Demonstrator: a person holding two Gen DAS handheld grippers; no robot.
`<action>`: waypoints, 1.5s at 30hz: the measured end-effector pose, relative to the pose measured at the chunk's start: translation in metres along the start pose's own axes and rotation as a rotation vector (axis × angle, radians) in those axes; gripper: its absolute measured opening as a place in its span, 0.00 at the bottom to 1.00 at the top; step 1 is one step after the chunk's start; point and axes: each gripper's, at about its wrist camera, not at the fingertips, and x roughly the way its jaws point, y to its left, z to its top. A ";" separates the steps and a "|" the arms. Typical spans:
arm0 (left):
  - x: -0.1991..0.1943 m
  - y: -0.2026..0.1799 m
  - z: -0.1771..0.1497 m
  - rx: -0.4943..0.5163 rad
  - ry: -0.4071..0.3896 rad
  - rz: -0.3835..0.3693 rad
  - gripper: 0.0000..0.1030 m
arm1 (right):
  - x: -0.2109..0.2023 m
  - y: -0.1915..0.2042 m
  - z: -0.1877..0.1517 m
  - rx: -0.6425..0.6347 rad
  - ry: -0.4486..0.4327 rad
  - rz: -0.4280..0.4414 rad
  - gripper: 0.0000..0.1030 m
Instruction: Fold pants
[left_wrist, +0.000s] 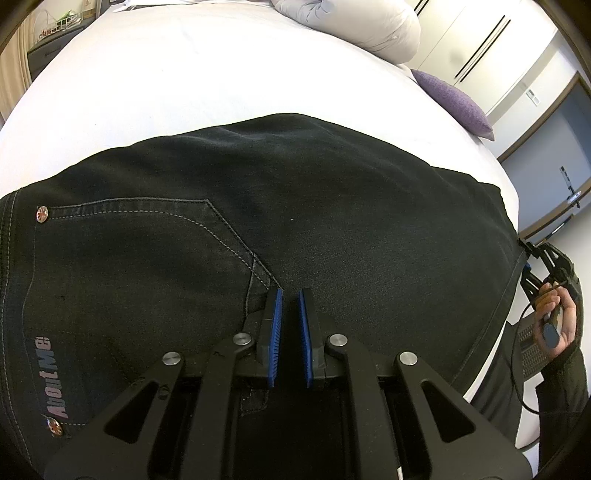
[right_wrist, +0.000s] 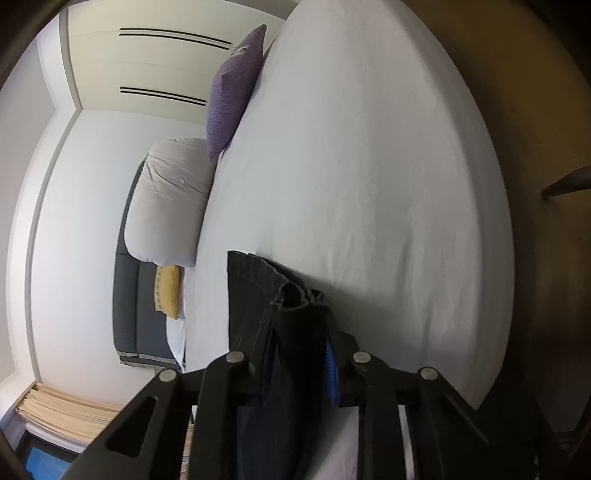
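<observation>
Starting at my left, the black pants (left_wrist: 295, 206) lie spread across the white bed (left_wrist: 184, 74), back pocket (left_wrist: 140, 240) and "AboutMe" label (left_wrist: 50, 376) facing up toward that side. My left gripper (left_wrist: 290, 299) hovers low over the seat of the pants near the pocket's corner seam, its blue pads set a narrow gap apart with nothing between them; I cannot tell whether the tips touch the cloth.

Moving right, the fabric runs to its far edge, where my right gripper (left_wrist: 532, 258) meets it, held in my right hand (left_wrist: 557, 314). In the right wrist view that gripper (right_wrist: 301, 325) is closed on a bunched fold of the dark cloth (right_wrist: 255, 288), a hemmed edge standing up beyond the fingers.

I judge the step in hand to be carrying the gripped end over to make a fold. To do it well, I would pin or pinch the seat with my left gripper so the body does not slide on the sheet, then lift the right end just clear of the bed, keep the seam edges lined up, and lay it down flat without dragging wrinkles. The bunch could slip if I pull too fast.

Beyond the pants, a purple cushion (left_wrist: 454, 103) and a white pillow (left_wrist: 362, 26) sit well apart from the work.
</observation>
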 end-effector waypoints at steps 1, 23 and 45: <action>0.000 0.000 0.000 0.001 0.000 0.001 0.09 | 0.001 0.000 0.001 0.000 0.001 0.005 0.24; 0.001 0.003 0.003 -0.002 0.001 0.000 0.09 | -0.008 0.128 -0.082 -0.699 0.011 -0.131 0.13; 0.014 -0.040 0.072 -0.252 0.122 -0.447 0.63 | 0.021 0.167 -0.341 -1.752 0.098 -0.343 0.13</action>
